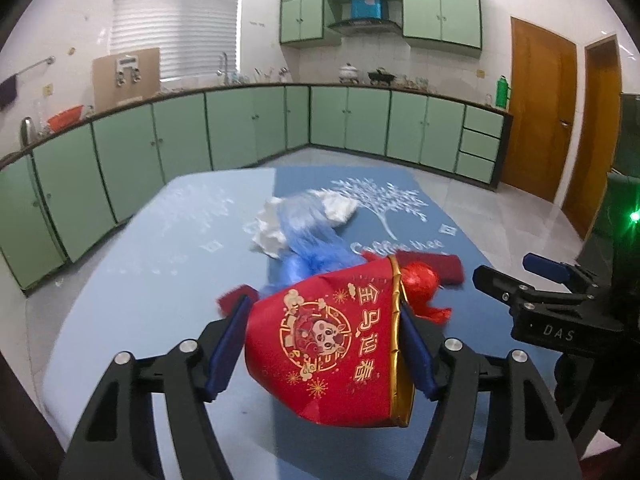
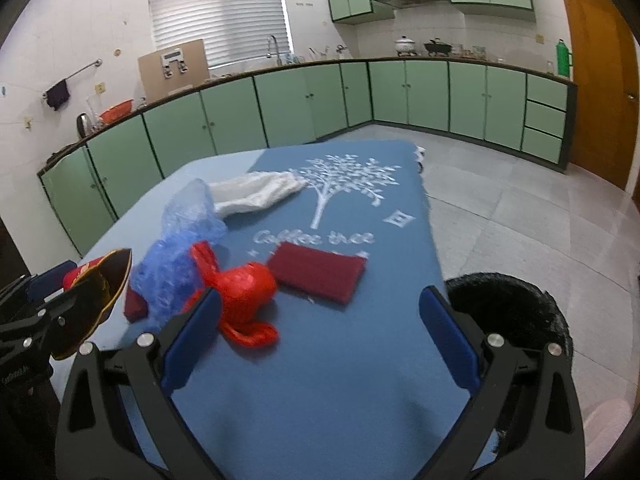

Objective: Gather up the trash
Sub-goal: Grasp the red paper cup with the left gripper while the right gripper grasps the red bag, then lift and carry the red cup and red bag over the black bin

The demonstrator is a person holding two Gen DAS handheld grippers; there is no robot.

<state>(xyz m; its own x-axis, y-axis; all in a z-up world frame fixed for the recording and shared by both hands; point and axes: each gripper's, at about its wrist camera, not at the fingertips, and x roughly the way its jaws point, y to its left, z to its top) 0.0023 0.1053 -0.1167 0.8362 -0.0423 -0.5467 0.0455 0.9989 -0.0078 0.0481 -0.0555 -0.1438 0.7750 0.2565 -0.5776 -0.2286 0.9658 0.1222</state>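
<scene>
Left gripper (image 1: 323,344) clamped across the walls of a crushed red paper cup (image 1: 332,344), blue pads (image 1: 226,350) pressed into both sides; held lifted off the table, rim turned to the right, presumably for carrying to a bin. Printed on the cup in gold: a cartoon emblem, fireworks, and four Chinese characters, apparently "金马迎春". Gold band seen around the rim.

Right gripper (image 2: 320,340) spread wide and holding nothing, hung above the near end of the blue tablecloth (image 2: 340,380), probably readied for the next pick. "DAS" read on its body in the left view.

Remaining trash left on the cloth: a crumpled red plastic bag (image 2: 244,292) just beside the left pad, a dark red folded cloth (image 2: 320,270) beyond it, a blue plastic bag (image 2: 180,240), and a white bag (image 2: 256,194) farther back. White tree motif woven into the cloth, with wording seemingly "Coffee tree".

Black-lined bin (image 2: 512,312) stood on the floor just off the table's right edge, likely positioned so for short drops.
</scene>
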